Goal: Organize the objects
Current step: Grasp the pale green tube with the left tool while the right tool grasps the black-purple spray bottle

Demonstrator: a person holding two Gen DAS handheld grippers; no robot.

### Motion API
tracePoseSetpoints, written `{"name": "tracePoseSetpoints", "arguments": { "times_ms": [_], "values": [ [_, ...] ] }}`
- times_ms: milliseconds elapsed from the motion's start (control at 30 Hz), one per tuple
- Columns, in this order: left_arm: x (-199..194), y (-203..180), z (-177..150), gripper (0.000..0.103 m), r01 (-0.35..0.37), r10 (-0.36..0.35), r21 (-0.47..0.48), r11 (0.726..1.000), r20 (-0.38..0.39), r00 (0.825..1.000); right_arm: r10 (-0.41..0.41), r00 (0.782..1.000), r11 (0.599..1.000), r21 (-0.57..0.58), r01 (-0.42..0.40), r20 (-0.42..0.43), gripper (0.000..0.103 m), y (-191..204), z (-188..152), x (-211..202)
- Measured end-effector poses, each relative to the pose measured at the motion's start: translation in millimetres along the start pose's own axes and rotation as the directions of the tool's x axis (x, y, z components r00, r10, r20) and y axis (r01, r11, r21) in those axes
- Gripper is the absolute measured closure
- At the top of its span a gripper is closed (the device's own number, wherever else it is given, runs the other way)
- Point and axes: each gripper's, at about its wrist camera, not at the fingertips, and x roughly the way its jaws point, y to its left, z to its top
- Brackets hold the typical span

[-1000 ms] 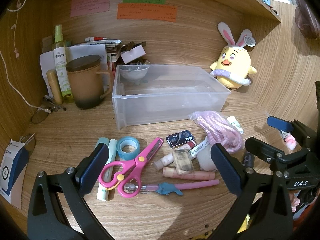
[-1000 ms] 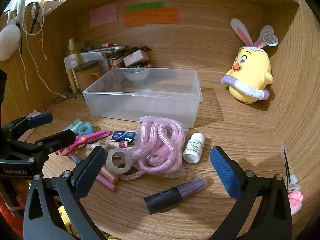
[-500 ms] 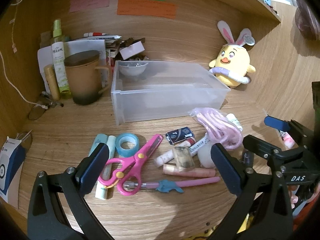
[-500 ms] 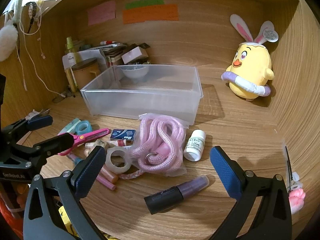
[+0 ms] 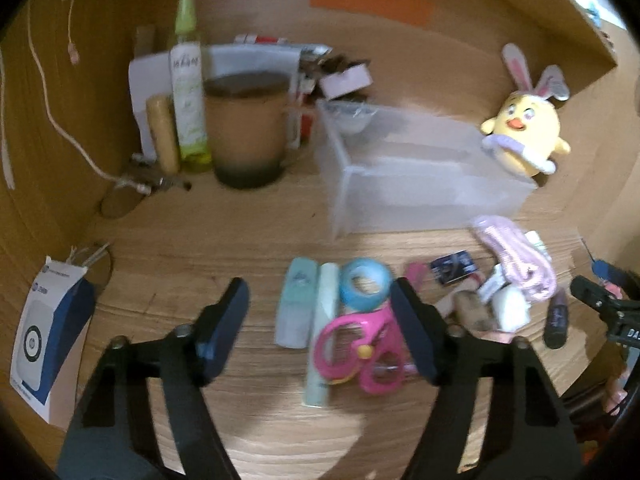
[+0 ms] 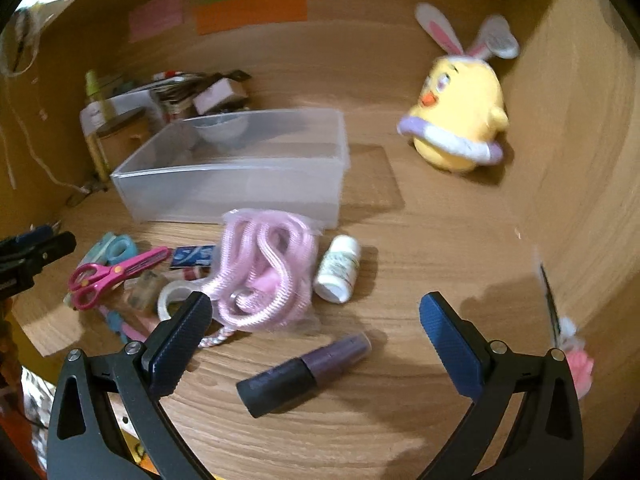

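Clear plastic bin [image 6: 240,184] unfilled; both jaws released, nothing held. Left gripper [image 5: 320,320] nears glue stick [image 5: 294,304]; next, clamp it.

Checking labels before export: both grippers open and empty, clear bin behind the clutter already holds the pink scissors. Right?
Not quite. The pink scissors are not in the clear bin; they lie on the desk in front of it, beside the blue tape roll, as the left wrist view shows. The rest stands: left gripper and right gripper are both open and empty.
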Motion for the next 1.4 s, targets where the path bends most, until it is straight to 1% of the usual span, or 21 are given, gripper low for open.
{"name": "tracePoseSetpoints", "arguments": {
  "times_ms": [67,133,167,233,267,300,400,433,500,533,567,600,633,667,733,867,933,1033,1200,1333,1400],
  "values": [
    [8.1,8.7,-0.8,0.046,-0.006,0.006,-0.017,1.000,-0.029,1.000,0.009,0.999,0.999,0.035,-0.008,-0.032,0.006,-5.5,-5.3,5.1],
    [14.8,15.9,-1.5,0.052,-0.013,0.012,-0.029,0.999,-0.048,0.999,0.002,0.998,0.999,0.050,0.002,-0.063,0.018,-9.5,-10.9,11.3],
    [18.2,18.9,-2.1,0.056,-0.015,0.013,-0.034,0.999,-0.060,0.998,-0.002,0.997,0.998,0.057,0.006,-0.077,0.021,-10.6,-13.4,13.8],
    [24.2,22.7,-4.7,0.061,-0.020,0.016,-0.039,0.999,-0.083,0.996,0.006,0.994,0.997,0.083,0.003,-0.107,0.030,-15.2,-18.0,19.2],
    [27.0,22.8,-6.2,0.062,-0.024,0.020,-0.037,0.999,-0.093,0.995,0.014,0.993,0.996,0.093,-0.003,-0.120,0.033,-16.8,-20.1,21.5],
    [29.4,22.7,-7.6,0.062,-0.029,0.025,-0.033,0.999,-0.100,0.995,0.025,0.991,0.995,0.103,-0.011,-0.135,0.037,-18.2,-21.9,24.1],
    [34.4,21.4,-10.8,0.063,-0.038,0.036,-0.018,0.999,-0.106,0.994,0.061,0.987,0.991,0.128,-0.041,-0.152,0.043,-21.1,-25.8,28.4],
    [35.1,20.9,-10.6,0.063,-0.041,0.039,-0.014,0.999,-0.107,0.994,0.059,0.986,0.991,0.124,-0.040,-0.154,0.049,-20.4,-25.7,29.5],
    [37.5,18.9,-9.9,0.065,-0.049,0.048,-0.007,0.999,-0.110,0.993,0.048,0.986,0.994,0.104,-0.032,-0.159,0.059,-17.3,-26.6,30.4],
    [39.9,18.6,-9.5,0.067,-0.050,0.049,-0.002,0.999,-0.114,0.992,0.043,0.986,0.995,0.091,-0.028,-0.160,0.063,-15.6,-27.1,30.5],
    [41.6,18.6,-8.7,0.069,-0.055,0.055,0.004,0.998,-0.110,0.992,0.040,0.986,0.996,0.082,-0.028,-0.159,0.065,-14.5,-27.2,30.7],
    [43.0,17.8,-8.2,0.070,-0.064,0.066,0.014,0.998,-0.106,0.992,0.040,0.986,0.997,0.077,-0.028,-0.159,0.069,-14.0,-27.2,31.0],
    [44.1,16.6,-7.8,0.073,-0.071,0.073,0.025,0.997,-0.102,0.992,0.040,0.987,0.997,0.073,-0.029,-0.158,0.075,-14.1,-27.5,31.3],
    [45.4,15.8,-7.0,0.077,-0.077,0.080,0.034,0.996,-0.097,0.992,0.039,0.987,0.997,0.069,-0.028,-0.157,0.078,-14.5,-27.4,31.5],
    [47.7,13.4,-5.6,0.079,-0.090,0.095,0.057,0.994,-0.091,0.991,0.045,0.987,0.997,0.069,-0.035,-0.153,0.080,-16.2,-27.1,31.8],
    [46.0,11.2,-3.5,0.079,-0.087,0.092,0.069,0.994,-0.077,0.993,0.026,0.991,0.997,0.073,-0.017,-0.131,0.080,-22.7,-24.8,30.5],
    [40.0,10.8,-1.7,0.079,-0.095,0.099,0.066,0.993,-0.051,0.994,0.013,0.994,0.997,0.077,-0.005,-0.105,0.080,-28.5,-19.1,26.4],
    [27.3,11.7,6.5,0.079,-0.087,0.087,0.046,0.995,-0.011,0.996,-0.012,0.999,0.997,0.073,0.016,-0.050,0.080,-34.0,-5.2,17.3],
    [4.2,7.6,30.9,0.079,-0.051,0.049,0.029,0.998,0.072,0.996,-0.005,0.999,0.999,0.053,0.002,0.054,0.080,-33.3,28.7,3.2],
    [-9.3,-1.6,54.0,0.079,0.012,-0.015,0.027,1.000,0.126,0.992,0.010,0.990,1.000,0.008,-0.012,0.137,0.080,-23.1,58.9,-4.5],
    [-13.3,-7.1,63.6,0.079,0.040,-0.045,0.035,0.999,0.142,0.989,0.031,0.986,0.999,-0.017,-0.029,0.165,0.080,-15.3,76.0,-3.3]
  ]
}}
